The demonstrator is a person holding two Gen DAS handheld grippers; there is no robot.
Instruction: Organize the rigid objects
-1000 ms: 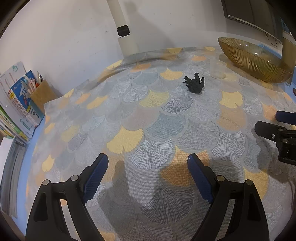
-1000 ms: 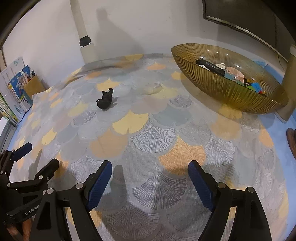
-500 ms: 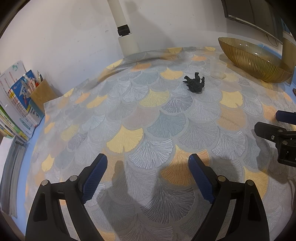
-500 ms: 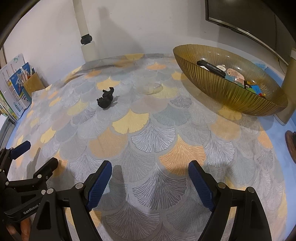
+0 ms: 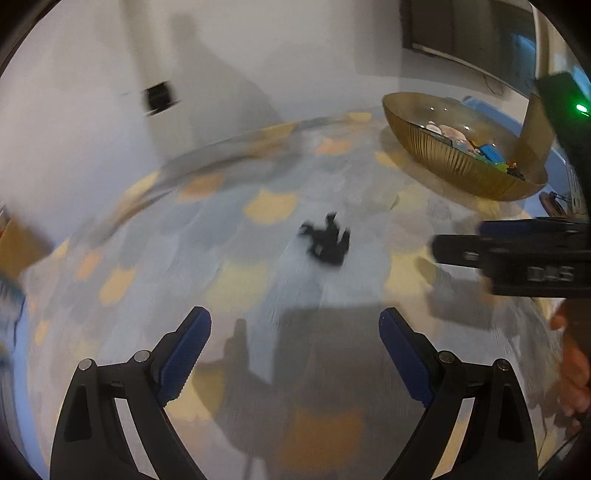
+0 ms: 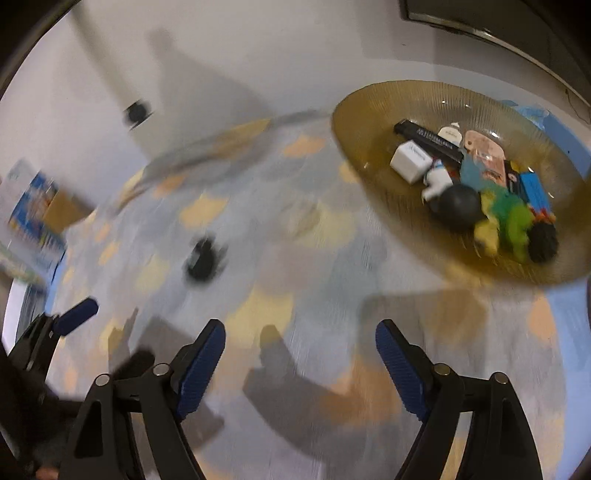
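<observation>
Tablecloth (image 5: 236, 280) in a fan pattern of grey, yellow and orange spreads across the scene, most of it bare — the widest open stretch runs from the near edge to the middle. Its far edge meets a white wall; a strip of blue table (image 6: 565, 314) shows past the cloth on the right. Both views are smeared by motion.

A small black figurine (image 5: 327, 242) lies alone near the middle of the cloth, well apart from everything else. Far right sits a ribbed amber bowl (image 6: 354, 122), already holding a heap of small items: a white cube (image 6: 410, 160), a long black tube (image 6: 428, 138), a dark ball (image 6: 460, 206), and green and yellow pieces too blurred to name. At the far left edge stand a brown box (image 6: 68, 208) and some printed cards. A dark screen (image 5: 465, 33) hangs on the wall above the bowl.

Left gripper (image 5: 295, 354) tilts down over the near cloth, its blue pads (image 5: 184, 354) spread wide with only cloth between them. Right gripper (image 6: 300, 363) tilts down likewise, to the right of the left one; its jaws have just been closing a little, yet they stand well apart with nothing between them. In the left wrist view the right gripper juts in from the right edge, between figurine and bowl, with a hand (image 5: 574, 373) below it.
</observation>
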